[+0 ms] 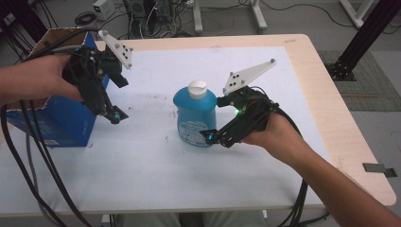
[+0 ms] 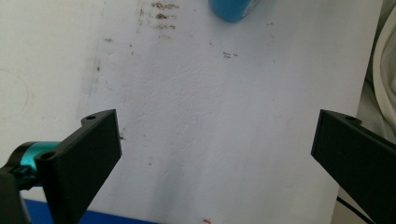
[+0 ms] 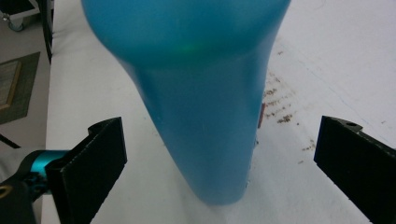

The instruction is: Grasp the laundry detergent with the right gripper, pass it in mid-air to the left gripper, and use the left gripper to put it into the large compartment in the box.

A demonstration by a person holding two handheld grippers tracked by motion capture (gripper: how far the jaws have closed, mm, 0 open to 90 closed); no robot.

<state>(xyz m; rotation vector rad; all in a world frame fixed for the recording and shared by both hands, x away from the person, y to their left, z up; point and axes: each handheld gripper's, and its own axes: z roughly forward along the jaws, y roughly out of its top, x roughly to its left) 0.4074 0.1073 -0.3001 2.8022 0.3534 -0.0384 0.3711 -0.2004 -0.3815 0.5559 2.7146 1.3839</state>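
A blue bottle [image 1: 195, 115] with a white cap [image 1: 197, 89] stands upright near the middle of the high view, on the white sheet [image 1: 156, 170] that covers most of the table [image 1: 326, 109]. A pale label sits on its lower front.

My right gripper [image 1: 222, 120] comes in from the right of the frame, just beside the bottle's right side, tilted down toward the bottle's base. Its jaws are spread wide. In the right gripper view the blue bottle [image 3: 201, 93] rises between the two black jaws, closer to the left one, with white sheet showing on both sides, so neither jaw touches it. Small brown specks [image 3: 280, 105] mark the sheet to the right of the bottle there.

My left gripper [image 1: 111, 101] hangs in the upper left of the high view, above the sheet and in front of a blue cardboard box [image 1: 56, 118] at the table's left edge, well apart from the bottle. Its jaws are also spread wide, holding nothing. In the left gripper view they frame bare white sheet [image 2: 215, 140] with a few brown marks [image 2: 161, 16], and the bottle's blue base [image 2: 233, 9] peeks in at the top edge.

Black cables [image 1: 33, 156] trail from the left gripper down the lower left of the high view.
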